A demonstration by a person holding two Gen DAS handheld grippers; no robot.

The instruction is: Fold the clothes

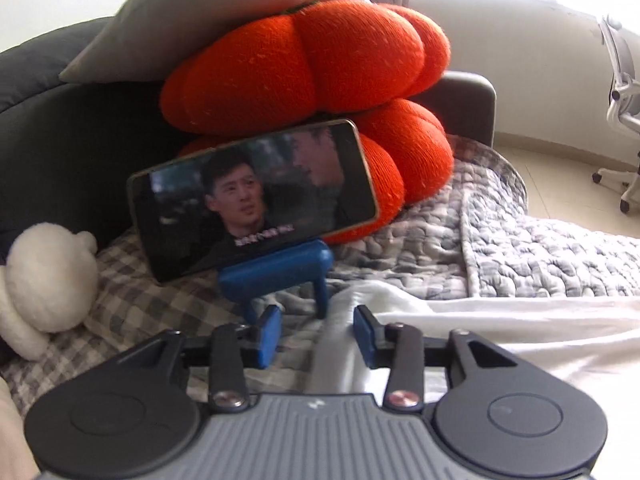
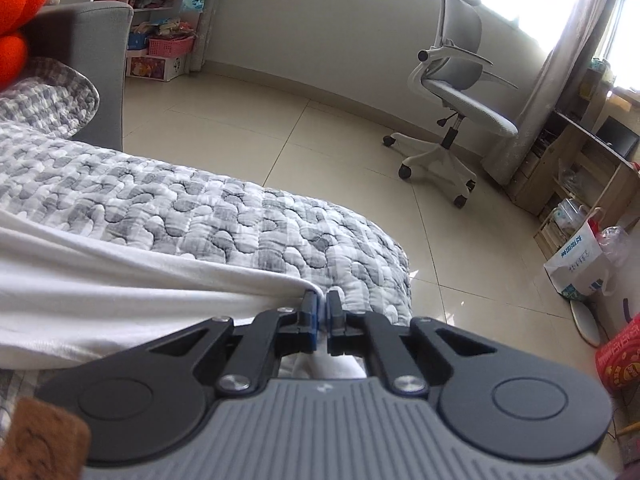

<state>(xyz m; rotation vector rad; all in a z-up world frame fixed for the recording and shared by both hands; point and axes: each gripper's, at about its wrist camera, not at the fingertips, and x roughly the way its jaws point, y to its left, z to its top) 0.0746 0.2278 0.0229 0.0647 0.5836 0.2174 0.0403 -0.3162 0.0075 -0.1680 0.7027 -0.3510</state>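
A white garment (image 1: 500, 332) lies spread over the bed, running from the right edge of the left wrist view in under my left gripper (image 1: 316, 330). That gripper's blue fingers stand apart, and a ridge of the white cloth rises between them without being pinched. In the right wrist view the same white garment (image 2: 120, 280) stretches in from the left, and its edge runs into my right gripper (image 2: 322, 308), whose jaws are shut on the fabric near the bed's side edge.
A phone (image 1: 256, 196) playing video leans on a blue stand (image 1: 276, 272) against an orange pumpkin cushion (image 1: 312, 64). A white plush toy (image 1: 44, 280) lies at left. The grey quilt (image 2: 200, 208) covers the bed. An office chair (image 2: 452, 92) and bags (image 2: 576, 264) stand on the tiled floor.
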